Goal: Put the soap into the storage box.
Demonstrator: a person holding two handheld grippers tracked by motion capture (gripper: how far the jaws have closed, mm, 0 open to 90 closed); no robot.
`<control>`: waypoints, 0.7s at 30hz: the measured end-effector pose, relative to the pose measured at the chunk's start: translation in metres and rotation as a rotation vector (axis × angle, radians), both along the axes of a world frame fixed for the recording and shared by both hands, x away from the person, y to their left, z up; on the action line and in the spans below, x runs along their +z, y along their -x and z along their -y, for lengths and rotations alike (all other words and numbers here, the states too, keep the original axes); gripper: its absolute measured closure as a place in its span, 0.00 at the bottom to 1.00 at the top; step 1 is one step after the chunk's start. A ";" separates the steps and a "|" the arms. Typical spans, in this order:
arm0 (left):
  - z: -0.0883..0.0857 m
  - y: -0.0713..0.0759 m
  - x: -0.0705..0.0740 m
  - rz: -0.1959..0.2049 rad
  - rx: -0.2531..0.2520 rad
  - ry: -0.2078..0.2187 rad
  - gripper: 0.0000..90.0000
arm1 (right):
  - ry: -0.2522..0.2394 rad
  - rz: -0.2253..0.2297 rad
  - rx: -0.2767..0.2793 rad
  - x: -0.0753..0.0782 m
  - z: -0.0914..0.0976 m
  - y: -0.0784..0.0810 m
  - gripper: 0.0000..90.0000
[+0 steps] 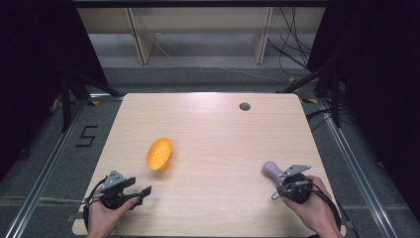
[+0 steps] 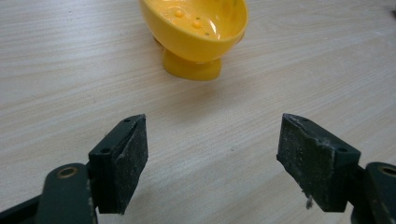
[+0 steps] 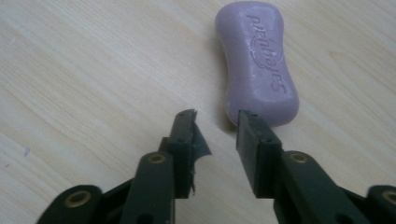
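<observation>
A small yellow bowl lies tipped on its side on the wooden table, left of the middle. My left gripper sits near the front left edge, a short way before the bowl. It is open wide, with bare table between its pads. A purple bar of soap lies at the front right. My right gripper points at the soap's near end. Its jaws are drawn close together with only a narrow gap and hold nothing. The right fingertip is just short of the soap.
A round grey cable hole sits near the table's far edge. Metal floor rails run along both sides of the table. Cables and wooden frame legs lie beyond the far edge.
</observation>
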State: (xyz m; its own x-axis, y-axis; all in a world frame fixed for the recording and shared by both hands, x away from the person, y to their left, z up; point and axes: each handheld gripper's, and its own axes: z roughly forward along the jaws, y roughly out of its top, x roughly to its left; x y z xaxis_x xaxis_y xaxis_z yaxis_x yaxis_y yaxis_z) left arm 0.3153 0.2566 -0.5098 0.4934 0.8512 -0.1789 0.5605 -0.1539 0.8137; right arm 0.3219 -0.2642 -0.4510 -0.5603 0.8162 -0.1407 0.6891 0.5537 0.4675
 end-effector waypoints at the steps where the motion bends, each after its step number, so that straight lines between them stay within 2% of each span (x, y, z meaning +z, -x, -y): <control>1: 0.000 0.000 0.000 0.000 0.000 0.000 0.26 | 0.000 0.000 0.000 0.000 0.000 0.000 0.71; 2: 0.000 0.000 0.000 -0.008 0.004 -0.005 0.26 | -0.002 -0.060 -0.018 0.002 0.000 -0.003 0.61; 6: 0.000 0.002 0.000 -0.010 -0.007 0.007 0.26 | 0.019 -0.091 0.000 0.005 0.000 -0.010 0.54; 7: 0.001 0.002 0.000 -0.010 -0.011 0.012 0.26 | 0.029 -0.116 0.014 0.008 -0.001 -0.017 0.51; 8: 0.001 0.002 0.000 -0.005 -0.017 0.012 0.26 | 0.029 -0.116 0.014 0.008 -0.001 -0.017 0.51; 9: 0.001 0.002 0.000 -0.011 -0.015 0.014 0.26 | 0.047 -0.136 0.034 0.011 -0.001 -0.026 0.47; 11: 0.000 0.001 0.000 -0.004 -0.019 0.007 0.26 | 0.050 -0.181 0.047 0.014 -0.002 -0.036 0.44; 13: 0.001 0.002 0.000 -0.004 -0.005 0.013 0.26 | 0.055 -0.188 0.058 0.016 -0.002 -0.040 0.44; 14: 0.000 0.002 0.001 -0.008 0.000 0.008 0.26 | 0.052 -0.220 0.062 0.019 -0.002 -0.050 0.42; 16: -0.001 0.002 0.001 0.001 -0.007 -0.001 0.26 | 0.056 -0.220 0.063 0.020 -0.002 -0.055 0.42; 17: -0.001 0.002 0.001 0.003 -0.008 -0.003 0.26 | 0.067 -0.218 0.082 0.021 -0.001 -0.060 0.42; 18: -0.001 0.002 0.001 0.004 -0.008 -0.004 0.26 | 0.070 -0.241 0.077 0.022 -0.001 -0.066 0.43; 20: 0.000 0.002 0.001 -0.004 0.002 0.000 0.26 | 0.070 -0.241 0.078 0.022 -0.001 -0.069 0.44; 21: 0.000 0.002 0.001 -0.003 0.001 0.008 0.26 | 0.072 -0.253 0.083 0.022 0.000 -0.075 0.44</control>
